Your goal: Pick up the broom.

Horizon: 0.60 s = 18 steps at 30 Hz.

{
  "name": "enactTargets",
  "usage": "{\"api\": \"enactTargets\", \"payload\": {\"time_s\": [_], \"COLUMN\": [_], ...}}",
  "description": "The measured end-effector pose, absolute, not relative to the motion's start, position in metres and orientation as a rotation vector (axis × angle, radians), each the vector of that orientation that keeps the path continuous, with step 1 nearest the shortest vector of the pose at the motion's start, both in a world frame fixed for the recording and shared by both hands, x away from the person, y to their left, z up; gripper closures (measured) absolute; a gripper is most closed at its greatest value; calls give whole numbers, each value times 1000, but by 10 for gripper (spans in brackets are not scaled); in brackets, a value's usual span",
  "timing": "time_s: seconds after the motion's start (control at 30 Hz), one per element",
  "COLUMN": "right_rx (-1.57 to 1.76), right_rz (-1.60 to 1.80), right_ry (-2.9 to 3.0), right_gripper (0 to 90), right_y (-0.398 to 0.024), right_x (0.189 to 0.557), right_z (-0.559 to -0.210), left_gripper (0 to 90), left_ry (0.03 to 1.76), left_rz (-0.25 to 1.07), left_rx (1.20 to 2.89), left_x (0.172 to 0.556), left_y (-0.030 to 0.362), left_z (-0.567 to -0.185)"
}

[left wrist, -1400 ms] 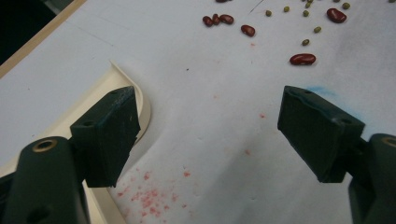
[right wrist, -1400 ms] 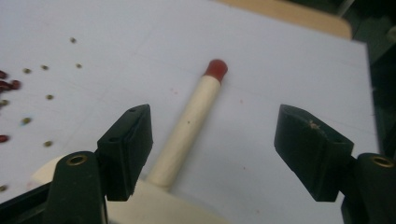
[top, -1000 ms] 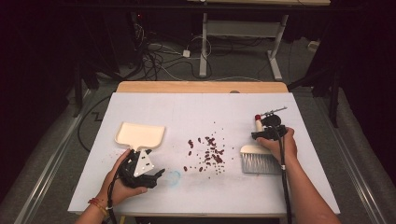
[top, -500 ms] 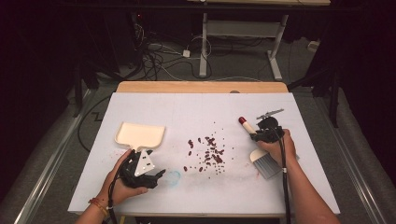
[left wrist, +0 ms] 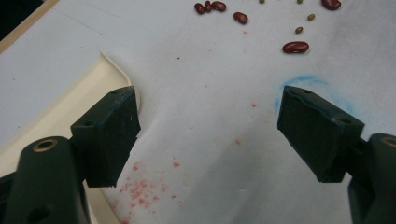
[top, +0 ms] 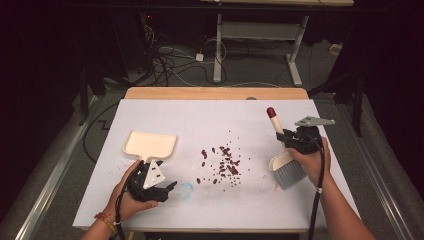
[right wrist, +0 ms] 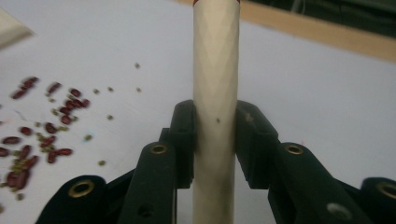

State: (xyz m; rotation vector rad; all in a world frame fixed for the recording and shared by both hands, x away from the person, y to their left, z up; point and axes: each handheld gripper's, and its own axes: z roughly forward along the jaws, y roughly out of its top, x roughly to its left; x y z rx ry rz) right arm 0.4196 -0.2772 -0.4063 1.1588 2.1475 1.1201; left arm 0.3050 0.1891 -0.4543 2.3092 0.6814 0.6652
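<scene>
Bean-strewn white table, dark cable-littered floor

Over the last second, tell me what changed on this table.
The right gripper closed its fingers on the brush handle and tipped the brush up from lying flat, so its red-tipped handle now points up and away while the bristles hang just above the table. The left gripper kept still, fingers open beside the dustpan. The beans lie scattered as before.

On the table, the beans lie between the dustpan at left and the brush at right.
</scene>
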Motion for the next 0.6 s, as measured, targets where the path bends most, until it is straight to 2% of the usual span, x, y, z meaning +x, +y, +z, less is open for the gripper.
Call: {"api": "enactTargets", "payload": {"time_s": [0.3,0.5,0.57,0.6], "right_rx": [1081,1014,977,965], "right_rz": [1235,1266,1294,1299], "right_ry": [1988,1925,1915,1921], "right_gripper": [711,711,711,711], "right_y": [-284,-264,-250,-245], "right_x": [389,371,363,361], "right_z": [-370,-357,-353,-352], "left_gripper": [207,220,226,232], "left_ry": [680,552,494,494], "left_rz": [577,446,391,391], "left_rx": [2206,2141,2127,2127], "left_x": [305,304,306,306], "left_y": [179,136,105,105], "left_z": [-438,-411,-402,-402]}}
